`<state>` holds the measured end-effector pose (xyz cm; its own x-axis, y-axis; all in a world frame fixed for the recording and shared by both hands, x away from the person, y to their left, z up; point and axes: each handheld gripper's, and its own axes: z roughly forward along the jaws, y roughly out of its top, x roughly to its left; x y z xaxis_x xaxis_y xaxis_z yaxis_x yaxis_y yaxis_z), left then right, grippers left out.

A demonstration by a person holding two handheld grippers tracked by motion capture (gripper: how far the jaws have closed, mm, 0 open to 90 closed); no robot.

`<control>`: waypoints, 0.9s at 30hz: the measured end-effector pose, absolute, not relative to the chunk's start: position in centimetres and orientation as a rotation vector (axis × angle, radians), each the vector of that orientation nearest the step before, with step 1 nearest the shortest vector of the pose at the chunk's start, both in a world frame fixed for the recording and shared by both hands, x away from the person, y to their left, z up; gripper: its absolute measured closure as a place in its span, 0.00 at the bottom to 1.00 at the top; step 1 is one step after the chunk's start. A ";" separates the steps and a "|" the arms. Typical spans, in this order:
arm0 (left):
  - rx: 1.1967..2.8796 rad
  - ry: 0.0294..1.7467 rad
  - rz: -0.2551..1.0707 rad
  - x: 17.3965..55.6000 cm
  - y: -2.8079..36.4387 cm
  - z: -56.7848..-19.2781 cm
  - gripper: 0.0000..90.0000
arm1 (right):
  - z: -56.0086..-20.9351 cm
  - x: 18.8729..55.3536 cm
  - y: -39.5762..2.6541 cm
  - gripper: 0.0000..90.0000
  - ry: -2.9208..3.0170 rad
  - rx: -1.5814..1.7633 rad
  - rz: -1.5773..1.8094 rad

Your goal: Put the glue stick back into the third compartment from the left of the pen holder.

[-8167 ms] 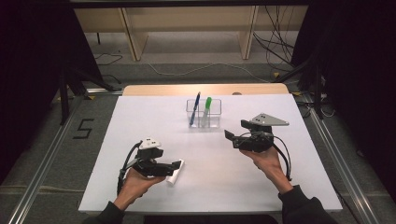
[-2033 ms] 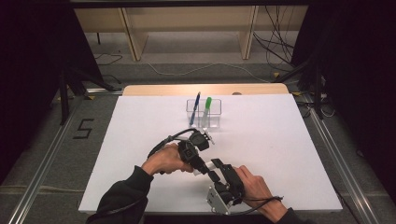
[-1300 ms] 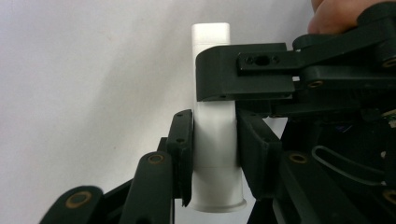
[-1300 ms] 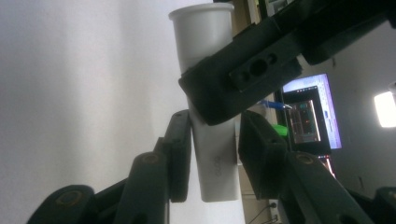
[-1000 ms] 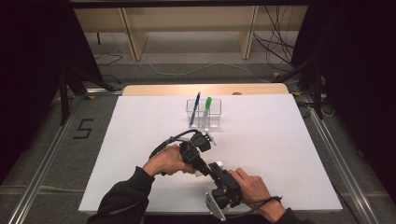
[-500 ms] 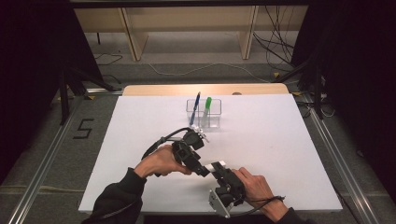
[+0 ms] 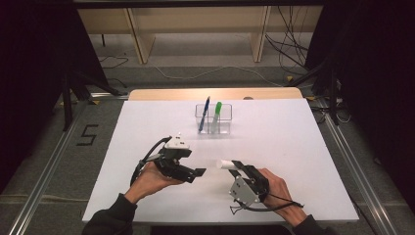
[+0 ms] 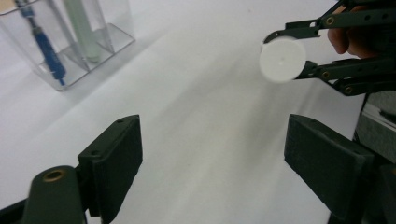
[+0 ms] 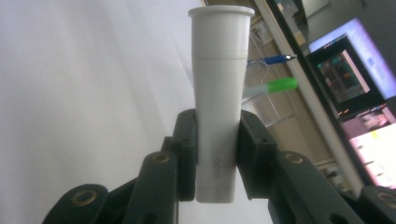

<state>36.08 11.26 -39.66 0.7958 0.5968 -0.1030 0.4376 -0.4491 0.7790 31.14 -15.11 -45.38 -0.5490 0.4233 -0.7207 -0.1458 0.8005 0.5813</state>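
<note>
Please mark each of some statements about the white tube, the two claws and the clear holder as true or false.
1. The right claw grips the white tube. True.
2. The left claw is closed on the tube. False: its jaws stand apart with nothing between them, having just been opening.
3. The clear holder holds a blue pen and a green marker. True.
4. The holder lies tipped over on the table. False: it stands upright.
5. The tube rests inside the holder. False: it is held apart from it.
</note>
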 end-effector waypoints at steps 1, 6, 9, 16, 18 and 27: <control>2.089 0.773 0.248 35.9 11.6 -40.0 0.20 | -45.2 31.3 -15.2 0.79 2.034 0.235 0.771; 2.011 0.799 0.303 35.1 12.7 -40.9 0.19 | -44.5 32.3 -15.9 0.79 2.054 0.329 0.880; 1.966 0.799 0.328 34.9 13.1 -40.9 0.19 | -44.4 32.8 -16.3 0.79 2.066 0.386 0.931; 1.933 0.803 0.386 34.5 13.9 -41.5 0.18 | -43.8 33.9 -17.0 0.79 2.088 0.530 1.069; 1.927 0.806 0.389 34.4 14.1 -41.6 0.18 | -43.6 34.4 -17.3 0.79 2.089 0.577 1.108; 1.886 0.814 0.427 33.9 15.3 -42.1 0.17 | -43.1 36.5 -18.1 0.79 2.080 0.750 1.234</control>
<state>33.93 15.29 -42.08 0.7116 0.7000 -0.0604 0.3487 -0.2771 0.8954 36.46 -18.10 -43.07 -0.6601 0.7220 -0.2072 0.1640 0.4078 0.8982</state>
